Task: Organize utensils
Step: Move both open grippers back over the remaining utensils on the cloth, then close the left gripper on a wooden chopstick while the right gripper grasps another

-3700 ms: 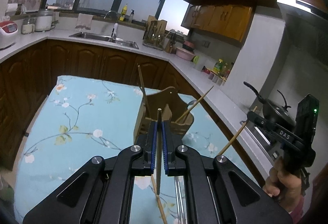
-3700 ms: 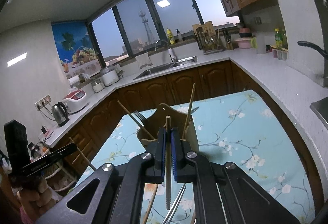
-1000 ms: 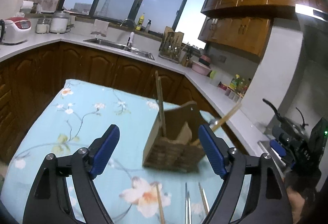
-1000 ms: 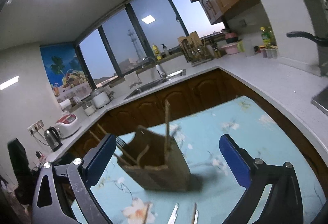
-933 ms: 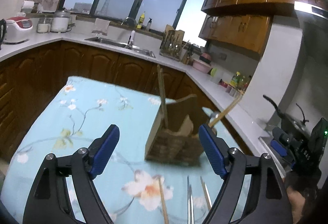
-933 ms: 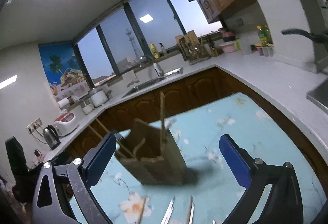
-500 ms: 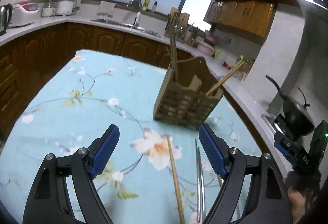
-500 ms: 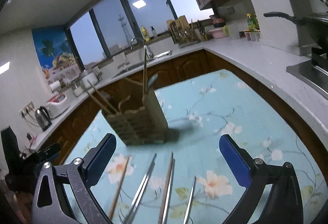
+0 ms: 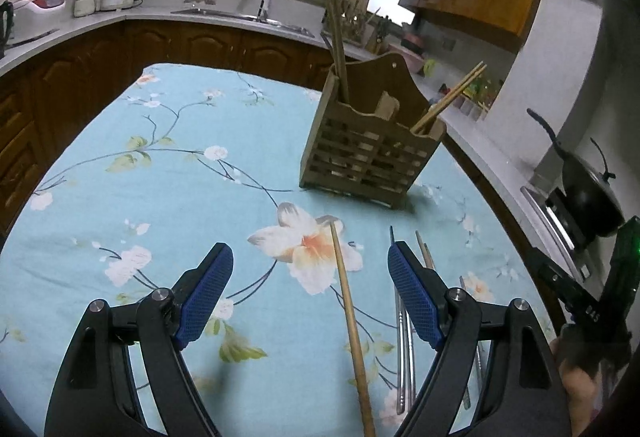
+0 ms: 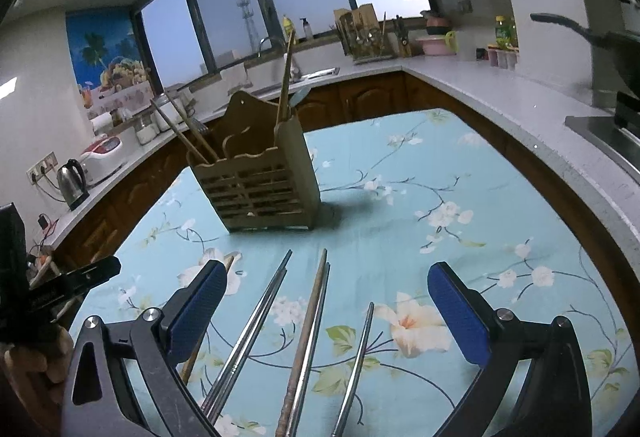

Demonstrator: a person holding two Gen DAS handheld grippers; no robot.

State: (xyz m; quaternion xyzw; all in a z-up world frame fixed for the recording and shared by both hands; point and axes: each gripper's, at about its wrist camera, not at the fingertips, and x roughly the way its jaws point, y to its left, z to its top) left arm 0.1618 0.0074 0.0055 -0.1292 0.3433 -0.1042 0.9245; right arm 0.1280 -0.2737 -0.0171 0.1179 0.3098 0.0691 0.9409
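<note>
A: What is different from a few seconds back?

B: Then each tool was clamped on one chopstick, up by the wooden utensil holder. Now both are empty. The left tool and the right tool stand with their pads wide apart, lowered toward the floral desk.

A: So those two sticks went in?

B: I judge so. Chopsticks stand in the holder's compartments, which sits at twelve o'clock from both tools.

A: What remains?

B: In the left view, a wooden chopstick lies between the left pads, untouched. In the right view, metal chopsticks and a darker wooden one lie between the right pads, running toward six o'clock.

A: Next round, then?

B: Likely another pickup by each tool.
</note>
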